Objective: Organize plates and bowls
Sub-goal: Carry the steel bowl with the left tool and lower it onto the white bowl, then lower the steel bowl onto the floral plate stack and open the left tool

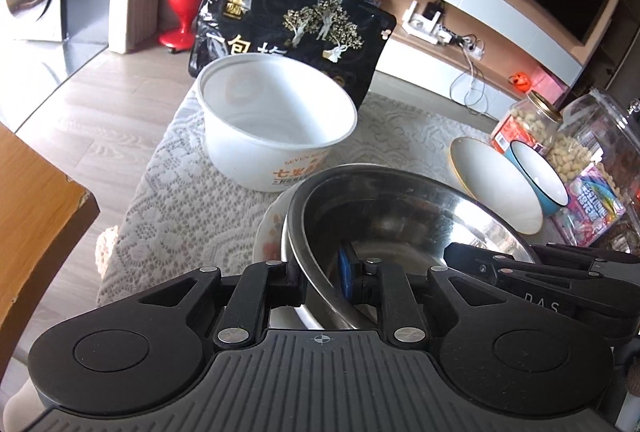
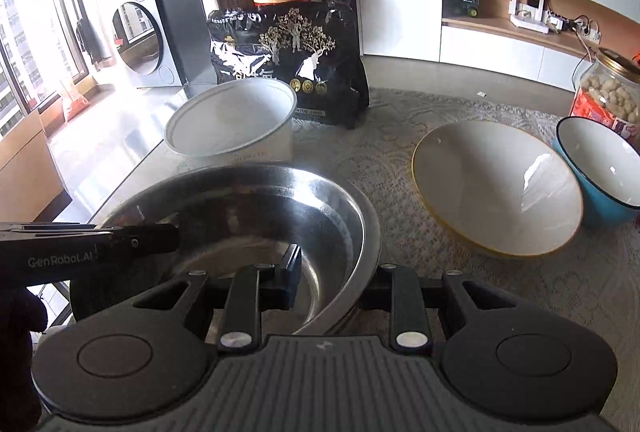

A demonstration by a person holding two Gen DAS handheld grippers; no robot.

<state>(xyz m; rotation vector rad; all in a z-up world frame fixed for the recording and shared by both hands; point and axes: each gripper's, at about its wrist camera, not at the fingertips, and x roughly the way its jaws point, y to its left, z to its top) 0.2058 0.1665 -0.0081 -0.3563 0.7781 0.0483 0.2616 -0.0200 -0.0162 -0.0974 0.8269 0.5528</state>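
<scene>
We hold a steel bowl [image 1: 400, 216] between us, shiny and mirror-like inside, with a rolled rim and a shallow rounded wall. In the left wrist view it sits tilted over a floral plate [image 1: 269, 232], whose pale patterned edge peeks out beside it, near the tabletop's [image 2: 500, 296] near edge. Our left tool [image 1: 326, 282] is clamped on the bowl's rim, one finger outside and the blue-padded one inside. Our right tool [image 2: 334, 286] pinches the rim likewise on the opposite side. Beyond the steel bowl stands a white paper bowl [image 1: 276, 119] with orange print, upright, close to the far left edge of the lace cloth. Behind it leans a black bag [image 1: 292, 23] with gold trees. Toward the right edge lie a white yellow-rimmed bowl [image 2: 496, 187] and a blue bowl [image 2: 604, 167], touching, before a jar of nuts [image 2: 608, 91].
</scene>
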